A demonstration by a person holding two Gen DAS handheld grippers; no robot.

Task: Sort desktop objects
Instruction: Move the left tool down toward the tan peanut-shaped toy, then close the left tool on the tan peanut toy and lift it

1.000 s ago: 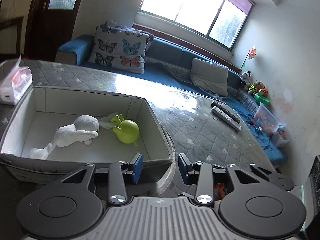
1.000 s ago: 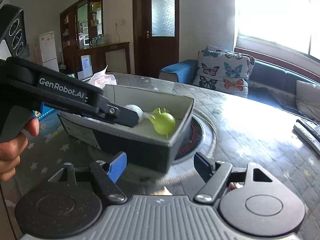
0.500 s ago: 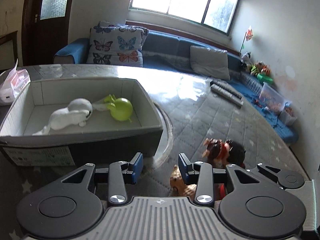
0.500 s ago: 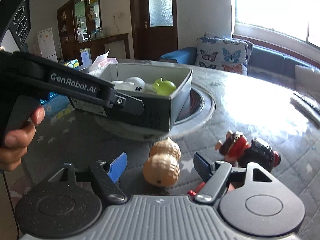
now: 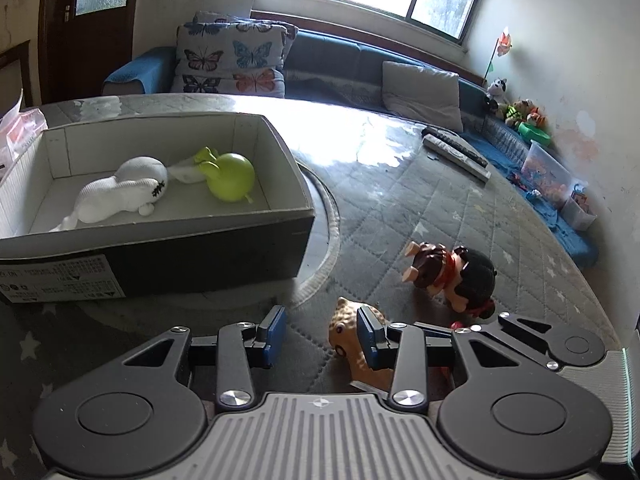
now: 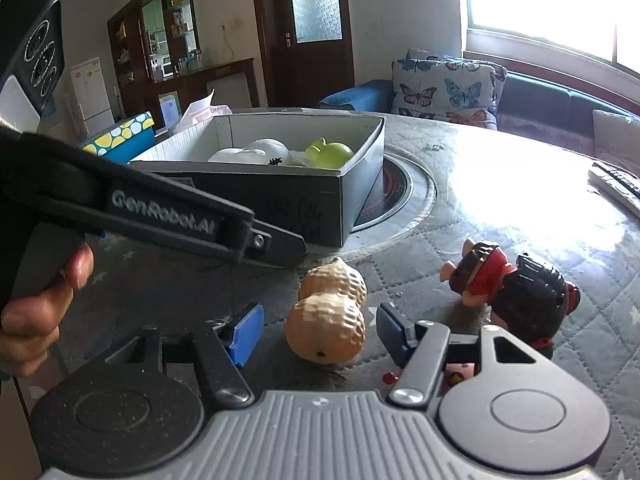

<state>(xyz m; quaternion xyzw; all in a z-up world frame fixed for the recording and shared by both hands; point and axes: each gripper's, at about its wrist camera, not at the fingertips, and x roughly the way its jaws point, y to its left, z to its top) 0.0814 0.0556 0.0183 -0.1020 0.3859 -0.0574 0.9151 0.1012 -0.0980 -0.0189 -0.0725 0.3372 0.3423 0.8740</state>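
1. While the right gripper sits low over the table, the peanut lies between its two blue pads, with a gap showing on each side.
2. Its jaws have just been closing around the peanut, but the pads do not yet press on it; I judge the grasp not yet made.
3. From that gripper's camera the peanut is dead ahead at 12 o'clock, and its long axis runs from about 6 to 12, nearly in line with the fingers. So the pads meet its long flanks, which is the relation the coming squeeze turns on.
4. The peanut's near lobe is the wider one and sits level with the pads; its far lobe points towards the box.
5. The left gripper is spread and empty. In its view the peanut lies at about 1 o'clock, just outside and partly behind its right-hand pad, so the right hand is plainly the nearer and better placed.
6. The box stands at 11 o'clock from the left gripper, with a white toy and a green toy already inside.
7. A red and black figure lies on the table at 2 o'clock from the right gripper, near the peanut yet apart from it, and looks unsorted.
8. Risk, as I judge it: the peanut's rounded, dimpled shell may roll or squirt forward if the pads close off-centre.
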